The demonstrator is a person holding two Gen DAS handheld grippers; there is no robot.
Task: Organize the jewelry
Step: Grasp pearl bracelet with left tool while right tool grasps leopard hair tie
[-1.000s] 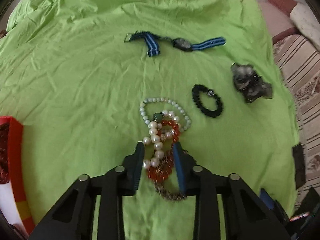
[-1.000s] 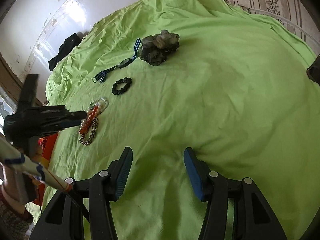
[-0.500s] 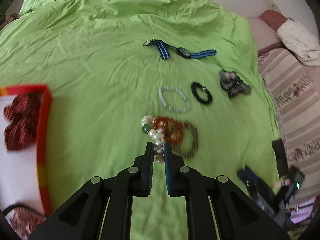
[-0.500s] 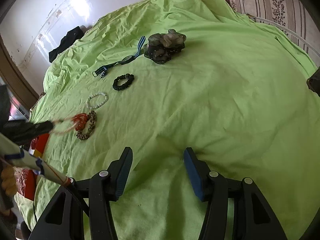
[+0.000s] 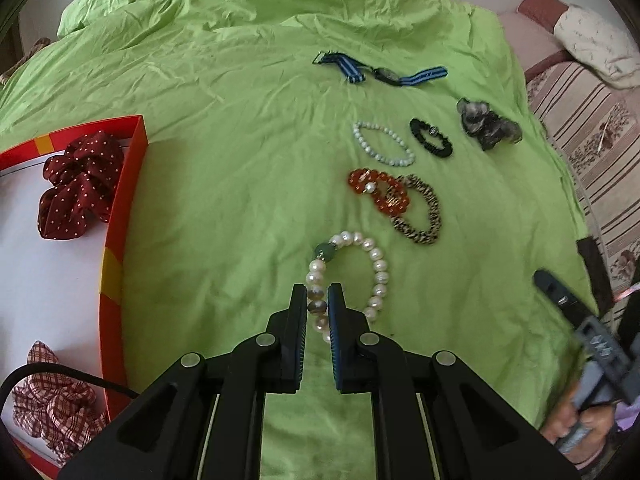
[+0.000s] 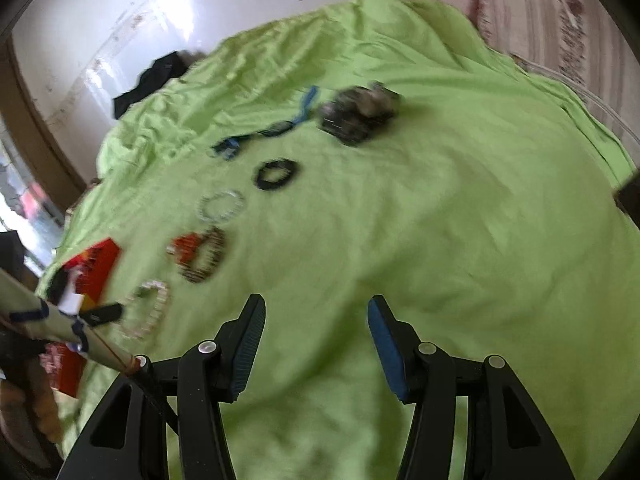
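Writing: none readable on any item in either view.
Left gripper [image 5: 318,306]: lower centre of its view, pads clamped on a brownish bead of the pearl bracelet [image 5: 352,276]; the rest of the loop lies on the sheet just ahead.
Right gripper [image 6: 316,324]: lower centre of its view, fingers spread wide with only sheet between them.
Other jewelry: orange bracelet [image 5: 378,191] overlapping a leopard bracelet [image 5: 422,216] at mid-frame; pale bracelet [image 5: 382,148] and black bracelet [image 5: 432,142] above them; watch [image 5: 380,72] on a blue striped strap near the top.
Box [image 5: 120,240]: red-walled, left edge of the left view, cut off by the frame; a dotted scrunchie [image 5: 78,188] and a plaid scrunchie [image 5: 52,408] lie inside.
Hard to make out: the right view is motion-blurred; the grey scrunchie [image 5: 486,128] is only a dark smudge there.
Surface: wrinkled lime-green sheet [image 5: 220,120] over a bed.
Room: striped cushion [image 5: 592,128] at right; white wall behind in the right view.
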